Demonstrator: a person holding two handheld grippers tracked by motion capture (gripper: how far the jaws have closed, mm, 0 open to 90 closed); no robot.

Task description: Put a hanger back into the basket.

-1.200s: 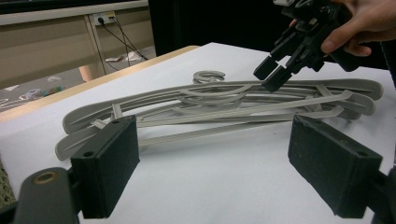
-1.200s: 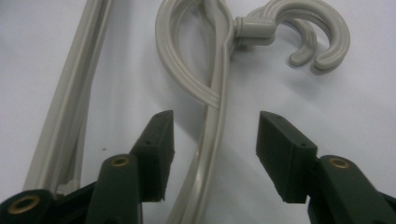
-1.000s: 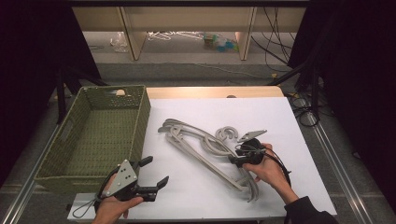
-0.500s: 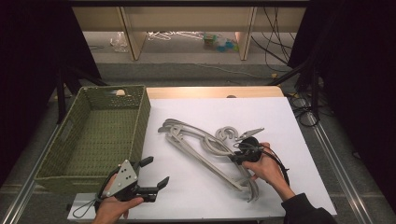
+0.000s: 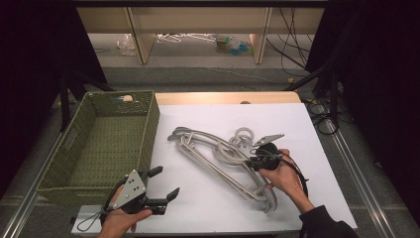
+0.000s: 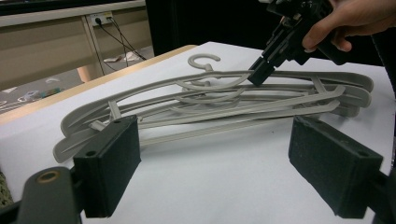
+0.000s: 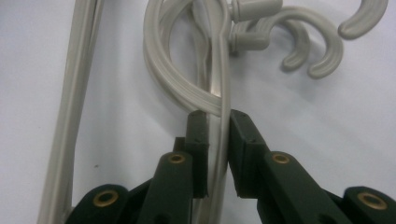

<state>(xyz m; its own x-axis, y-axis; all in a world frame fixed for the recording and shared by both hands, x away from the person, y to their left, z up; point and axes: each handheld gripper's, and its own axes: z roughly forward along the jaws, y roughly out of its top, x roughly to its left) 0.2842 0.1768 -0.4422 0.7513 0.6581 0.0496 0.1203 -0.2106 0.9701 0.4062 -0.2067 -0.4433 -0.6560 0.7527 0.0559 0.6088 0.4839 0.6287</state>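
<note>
Since the earlier frames, little had been shifted on the table apart from the right gripper's jaws, which had just been closing, with a thin rail of the top hanger between them.

At the left, a woven green basket was seen standing empty beside the white sheet; its walls looked stiff and ribbed, with a cut handle hole in the far end. Just in front of it, the left gripper was held low over the near edge of the sheet, its jaws spread wide with nothing between them, the black foam-faced pads pointed toward the pile.

Toward the middle, the hangers were stacked flat and interleaved on the sheet, well apart from the basket. They appeared to be pale grey moulded plastic, smooth and slightly glossy, with slim curved arms and open round hooks bunched together.

At the right, the right gripper was clamped narrowly on one rail of the hangers, near the neck where the arms looped together; the pads were seen pressed to either side of the rail.

Trouble could be expected from the tangle: if the pinched hanger were lifted, its neighbours might be dragged up by the nested hooks and arms. The slick, thin rail might also be let slip or twist in the pads, so that the hanger would be dropped short of the basket.
</note>
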